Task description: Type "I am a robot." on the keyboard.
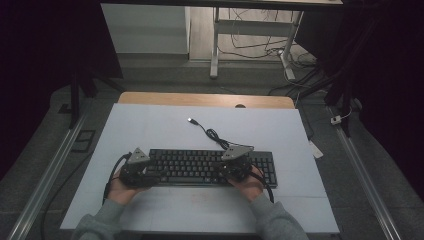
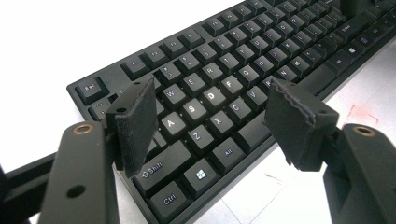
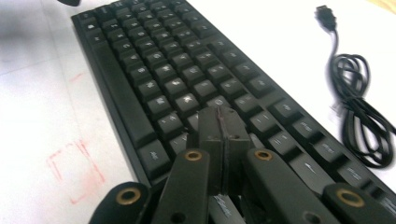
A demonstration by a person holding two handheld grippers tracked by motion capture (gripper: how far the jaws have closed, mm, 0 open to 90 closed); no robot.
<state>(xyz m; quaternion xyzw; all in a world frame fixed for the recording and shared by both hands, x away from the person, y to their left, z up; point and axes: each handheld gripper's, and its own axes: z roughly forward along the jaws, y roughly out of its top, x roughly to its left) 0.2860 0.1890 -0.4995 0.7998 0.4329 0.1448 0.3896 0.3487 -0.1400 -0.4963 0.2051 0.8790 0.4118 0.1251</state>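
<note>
Two grippers over a black keyboard

The keyboard point(image 1: 210, 167) lies flat on the white tabletop point(image 1: 150, 130), near the person, with its long side going left to right. Its cable point(image 1: 212, 134) curls away on the far side, and the plug rests on the tabletop. The left gripper point(image 2: 212, 119) hangs over the left end of the keyboard. Its jaws are wide open above the letter keys and hold nothing. The right gripper point(image 3: 219, 119) is over the right part of the keyboard. Its jaws are almost closed, with just a thin slit between them and nothing in it, and their tips point down at the keys.
</note>
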